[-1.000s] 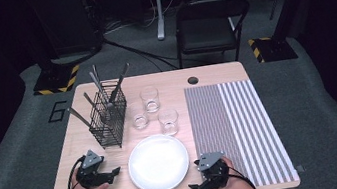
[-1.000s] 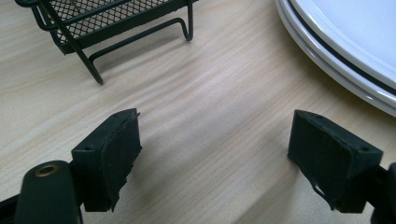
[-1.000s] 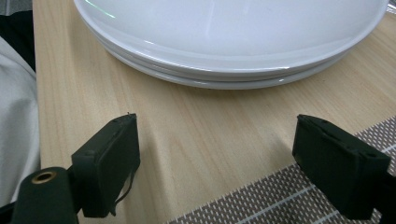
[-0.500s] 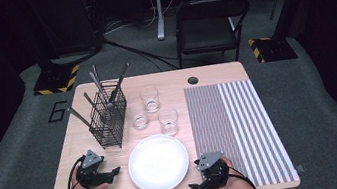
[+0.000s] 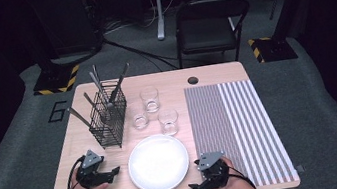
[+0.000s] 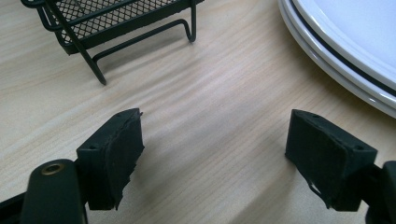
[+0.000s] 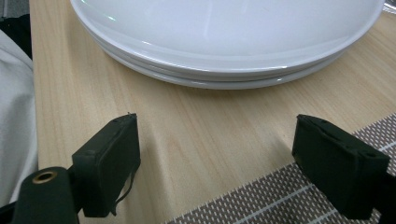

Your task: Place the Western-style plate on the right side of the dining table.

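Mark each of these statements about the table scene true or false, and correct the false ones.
1. Both grippers are open with nothing between their jaws. True: the left gripper and the right gripper rest on the table with jaws apart.
2. The white plates lie on the striped mat. False: they lie on bare wood, to the left of the mat.
3. Three clear glasses stand beyond the plates. True.
4. The black wire caddy is empty. False: several utensils stand in it.
5. The caddy is on the left gripper's side of the table. True.
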Demonstrator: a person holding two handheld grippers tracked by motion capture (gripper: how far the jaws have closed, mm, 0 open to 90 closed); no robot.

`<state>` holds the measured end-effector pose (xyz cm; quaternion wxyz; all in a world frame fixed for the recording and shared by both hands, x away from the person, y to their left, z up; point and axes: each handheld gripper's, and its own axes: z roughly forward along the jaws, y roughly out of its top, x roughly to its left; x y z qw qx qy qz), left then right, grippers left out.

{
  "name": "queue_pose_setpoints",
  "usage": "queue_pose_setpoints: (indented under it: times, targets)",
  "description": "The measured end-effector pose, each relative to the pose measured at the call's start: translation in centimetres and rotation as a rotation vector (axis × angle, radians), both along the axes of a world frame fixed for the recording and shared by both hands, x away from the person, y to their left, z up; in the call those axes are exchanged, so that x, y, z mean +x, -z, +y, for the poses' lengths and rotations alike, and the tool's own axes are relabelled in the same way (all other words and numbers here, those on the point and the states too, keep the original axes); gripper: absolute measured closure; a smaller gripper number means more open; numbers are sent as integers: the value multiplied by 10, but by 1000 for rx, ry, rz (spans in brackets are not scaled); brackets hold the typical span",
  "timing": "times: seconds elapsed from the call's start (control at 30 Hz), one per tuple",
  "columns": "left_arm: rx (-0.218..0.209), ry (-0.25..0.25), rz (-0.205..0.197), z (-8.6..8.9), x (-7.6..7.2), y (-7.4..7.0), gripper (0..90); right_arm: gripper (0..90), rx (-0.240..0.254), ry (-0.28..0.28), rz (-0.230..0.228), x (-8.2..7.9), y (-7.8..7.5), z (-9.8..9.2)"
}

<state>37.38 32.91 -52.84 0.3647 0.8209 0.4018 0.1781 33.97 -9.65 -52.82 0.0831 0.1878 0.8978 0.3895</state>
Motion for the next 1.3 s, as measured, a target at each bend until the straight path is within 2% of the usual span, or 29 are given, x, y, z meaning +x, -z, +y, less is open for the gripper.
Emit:
queue_pose_setpoints:
  times: [0.03, 0.07, 0.17, 0.2, 0.23, 0.27, 0.3, 0.37, 0.47, 0.53, 0.57, 0.63, 0.77, 0.83, 0.9, 1.07, 1.13, 1.17, 1.3]
  targets:
    - [10, 3, -8, 1, 0, 0, 206, 147, 1, 2, 2, 0, 0, 0]
    - [-3, -7, -6, 1, 0, 0, 218, 147, 1, 1, 2, 0, 0, 0]
    - [-10, -14, 7, 1, -1, -2, 258, 157, 2, 3, 3, 0, 0, 0]
    - [-27, -27, 23, 0, -2, -2, 269, 162, 3, 5, 1, 0, 0, -1]
    - [-3, -6, 12, 2, -1, -3, 286, 161, 8, 13, 13, 0, -1, -1]
    - [-21, -8, 27, 0, -2, -4, 299, 163, 14, 22, 20, 0, -1, 0]
    - [-5, 11, 27, 1, -2, -5, 307, 176, 23, 32, 35, 0, -1, 0]
    - [2, 18, 28, -1, -3, -6, 323, 199, 28, 38, 51, 1, -3, -1]
    - [3, 24, 33, -3, -4, -8, 338, 211, 26, 43, 52, 0, -4, -3]
    - [-8, 15, 49, -4, -5, -9, 353, 220, 27, 48, 42, 0, -5, -4]
    - [-17, 10, 41, -5, -5, -10, 363, 220, 27, 46, 41, 0, -6, -4]
    - [-44, -5, 54, -6, -6, -11, 389, 227, 42, 49, 51, -1, -8, -5]
    - [-48, 1, 79, -10, -8, -18, 399, 235, 35, 55, 47, -3, -12, -5]
    - [-52, 2, 58, -13, -9, -21, 400, 244, 31, 61, 58, -4, -14, -5]
    - [-30, 16, 60, -16, -10, -25, 400, 248, 29, 50, 63, -4, -15, -4]
    - [-17, 42, 70, -25, -13, -33, 400, 254, 29, 57, 52, -6, -21, -3]
    - [-44, 29, 79, -28, -12, -35, 400, 251, 37, 64, 61, -6, -24, -3]
    - [-33, 34, 78, -29, -12, -37, 400, 249, 43, 67, 66, -6, -26, -3]
    - [-40, 37, 65, -36, -12, -43, 401, 249, 46, 79, 64, -5, -33, -6]
